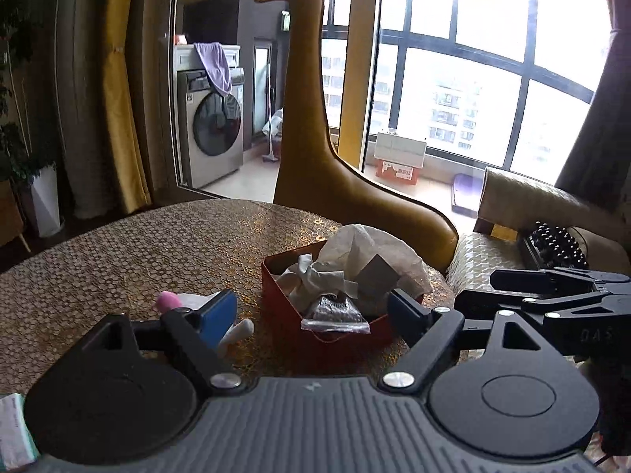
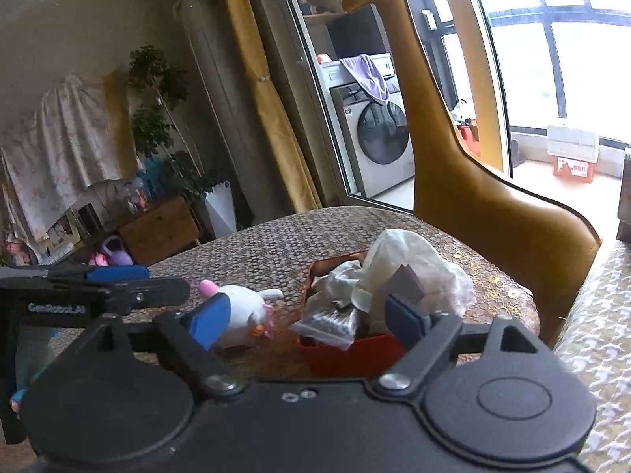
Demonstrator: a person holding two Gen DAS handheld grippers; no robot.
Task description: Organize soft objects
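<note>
Near the far right edge of the table [image 2: 276, 248], we note the red box [image 2: 347, 351] already loaded: crumpled white cloth or tissue [image 2: 410, 264] heaped above the rim, a grey square piece [image 2: 410, 280] leaning in it, and a clear zip bag [image 2: 327, 323] hanging over the near wall. Exact count of items inside: cannot tell.

1 soft object is left outside: the white plush toy [image 2: 244, 309] with pink ear lies on the table just left of the box, apart from it. At the near left corner a pale packet [image 1: 14, 429] shows, identity unclear.

Left gripper [image 1: 311, 317]: fingers spread wide, nothing between them; the box sits beyond the gap. Right gripper [image 2: 307, 319]: fingers likewise wide apart, empty, with plush and box both ahead of it. Neither touches anything.

Judgement: task mostly done; we expect the plush toy still needs to go into the box, which is crowded, so it may have to rest on top.
</note>
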